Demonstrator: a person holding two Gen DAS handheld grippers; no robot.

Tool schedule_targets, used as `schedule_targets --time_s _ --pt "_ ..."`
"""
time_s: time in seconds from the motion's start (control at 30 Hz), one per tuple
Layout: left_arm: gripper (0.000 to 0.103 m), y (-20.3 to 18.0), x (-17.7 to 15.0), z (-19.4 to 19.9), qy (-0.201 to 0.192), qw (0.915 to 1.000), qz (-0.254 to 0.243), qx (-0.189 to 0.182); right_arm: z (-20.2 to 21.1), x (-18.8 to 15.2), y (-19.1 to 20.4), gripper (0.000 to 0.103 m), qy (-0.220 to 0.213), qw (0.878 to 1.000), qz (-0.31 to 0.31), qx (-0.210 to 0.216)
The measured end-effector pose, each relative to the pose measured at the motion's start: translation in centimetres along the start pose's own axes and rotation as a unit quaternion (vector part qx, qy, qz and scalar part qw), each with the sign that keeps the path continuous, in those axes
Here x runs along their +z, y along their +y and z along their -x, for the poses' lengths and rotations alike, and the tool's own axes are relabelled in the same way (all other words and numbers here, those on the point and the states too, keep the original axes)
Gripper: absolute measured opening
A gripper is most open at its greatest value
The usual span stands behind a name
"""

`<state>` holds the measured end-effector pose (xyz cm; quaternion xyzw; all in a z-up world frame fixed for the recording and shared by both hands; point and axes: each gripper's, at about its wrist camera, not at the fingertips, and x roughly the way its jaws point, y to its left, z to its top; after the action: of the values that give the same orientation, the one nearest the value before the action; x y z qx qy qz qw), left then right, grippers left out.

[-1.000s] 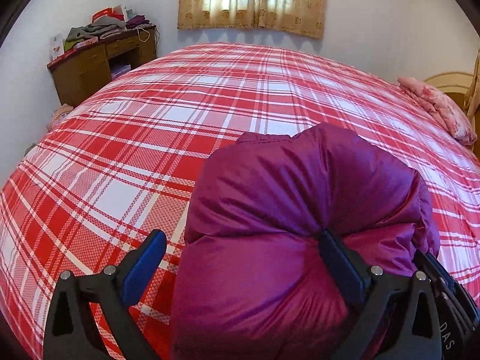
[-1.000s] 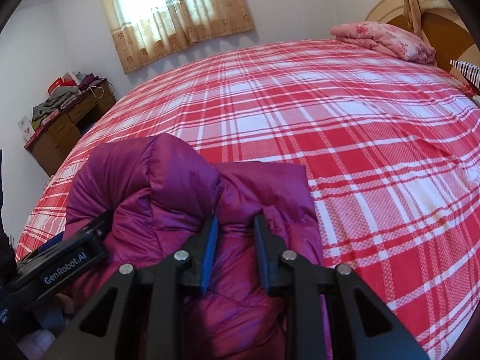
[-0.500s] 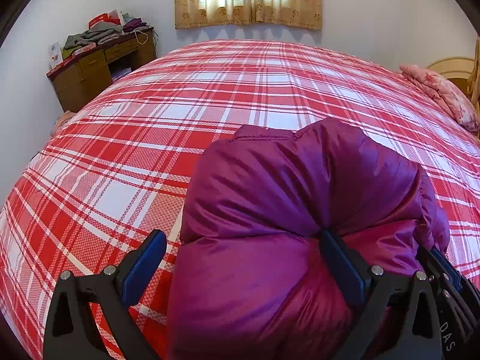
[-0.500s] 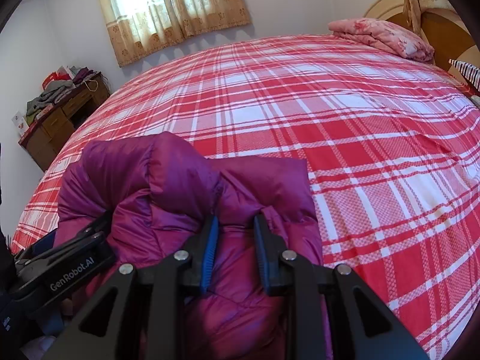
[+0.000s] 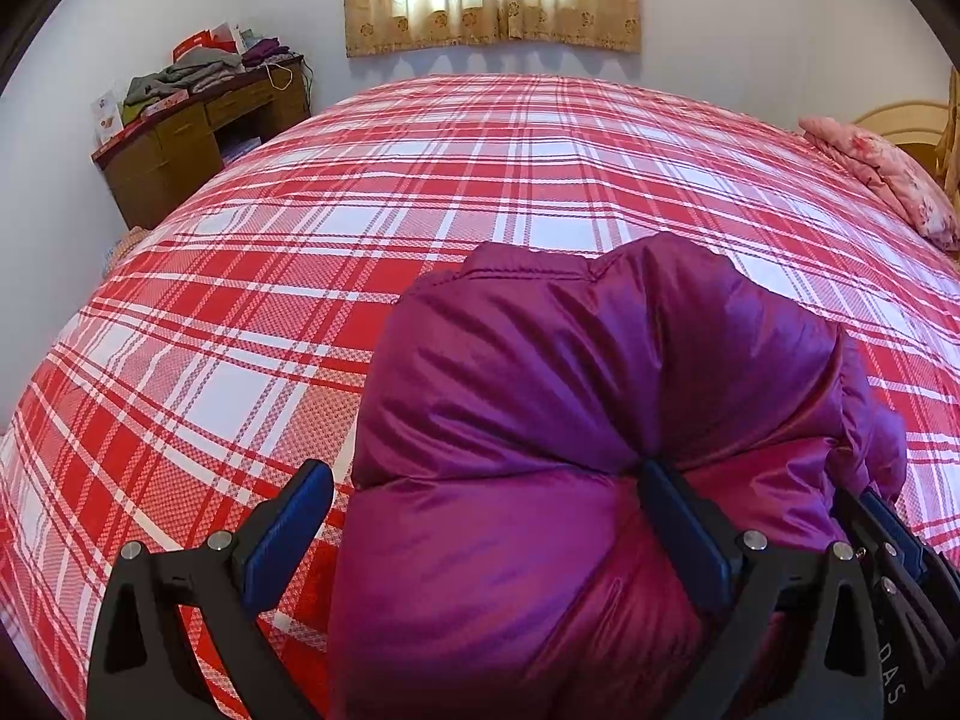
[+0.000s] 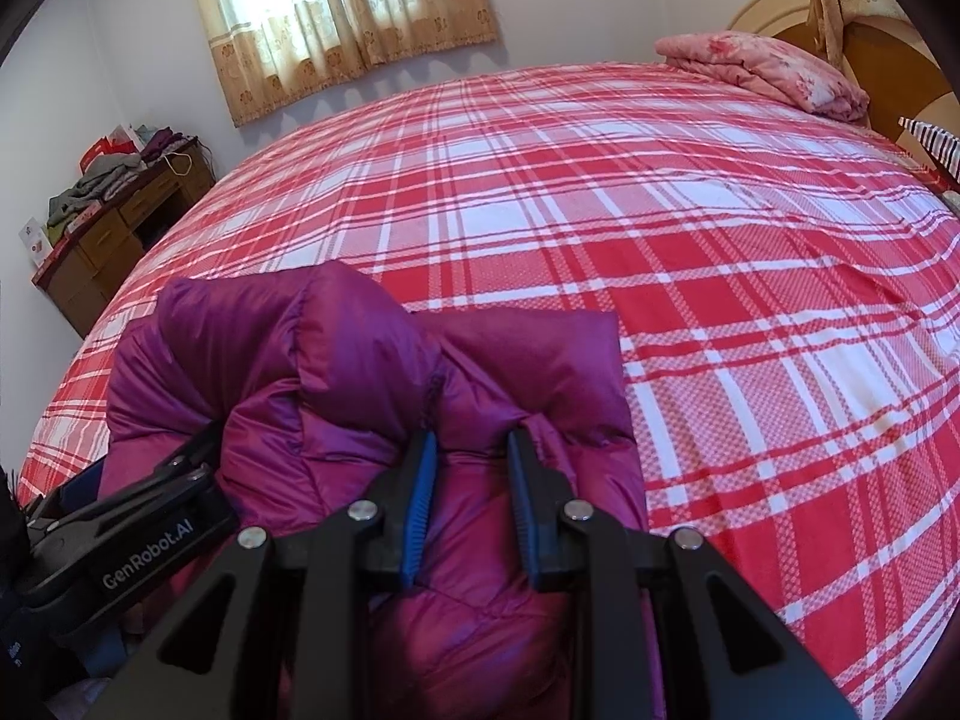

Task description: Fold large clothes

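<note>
Two black grippers meet one glossy, puffy magenta quilted down jacket (image 5: 540,420) bundled near the plaid bedspread's (image 5: 300,252) front edge. Left gripper (image 5: 486,516) spread wide around bulging padding. Right gripper (image 6: 471,462) pinches a narrow fold.

**Both grippers, low and close together**

My left gripper (image 5: 480,516): jaws spread wide. The right finger (image 5: 684,522) is pressed into a crease of the jacket (image 5: 540,390); the left finger (image 5: 288,528) stands free of it.

My right gripper (image 6: 471,480): jaws narrowed onto a pinch of jacket fabric. It sits just right of the left one, bodies nearly touching.
</note>
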<state>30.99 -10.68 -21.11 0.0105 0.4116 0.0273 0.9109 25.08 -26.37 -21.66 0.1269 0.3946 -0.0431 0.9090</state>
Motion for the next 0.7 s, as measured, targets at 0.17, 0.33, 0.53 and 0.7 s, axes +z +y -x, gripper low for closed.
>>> schedule_targets --time_s 0.17,0.33,0.53,0.7 --pt "0.102 0.0 0.0 -0.1 0.001 1.0 0.001 -0.001 -0.1 0.0 0.1 0.026 0.002 1.0 0.002 -0.003" --pt "0.102 0.0 0.0 -0.3 0.004 1.0 0.001 -0.003 -0.1 0.0 0.1 0.026 0.002 1.0 0.001 -0.002" --pt "0.102 1.2 0.3 -0.1 0.023 0.9983 0.016 -0.052 -0.1 0.1 -0.2 0.027 0.002 1.0 -0.006 0.009" --pt "0.102 4.7 -1.0 5.3 0.002 0.9912 0.018 -0.131 4.5 -0.4 -2.6 0.073 -0.041 0.997 -0.031 0.055"
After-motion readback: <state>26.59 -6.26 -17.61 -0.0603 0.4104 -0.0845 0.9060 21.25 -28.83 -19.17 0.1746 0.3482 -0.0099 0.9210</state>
